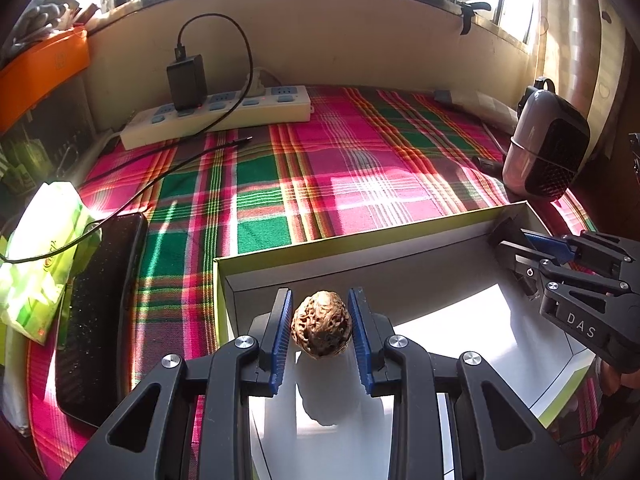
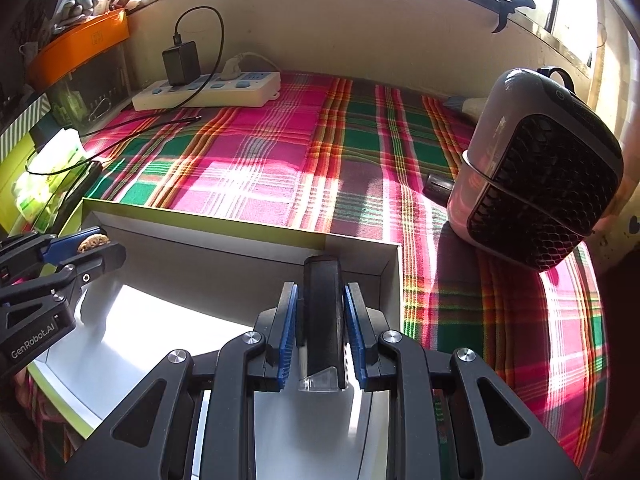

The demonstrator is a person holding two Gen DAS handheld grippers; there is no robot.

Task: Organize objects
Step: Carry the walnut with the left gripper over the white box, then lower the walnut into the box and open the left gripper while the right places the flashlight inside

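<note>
Standing upright, walnut (image 1: 321, 324) in left gripper (image 1: 321, 330); black case (image 2: 323, 320) in right gripper (image 2: 323, 334).

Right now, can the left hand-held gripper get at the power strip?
Probably not yet. The left hand-held gripper is shut on a walnut over the box. The plaid cloth toward the power strip looks free, bar a thin black cable.
</note>
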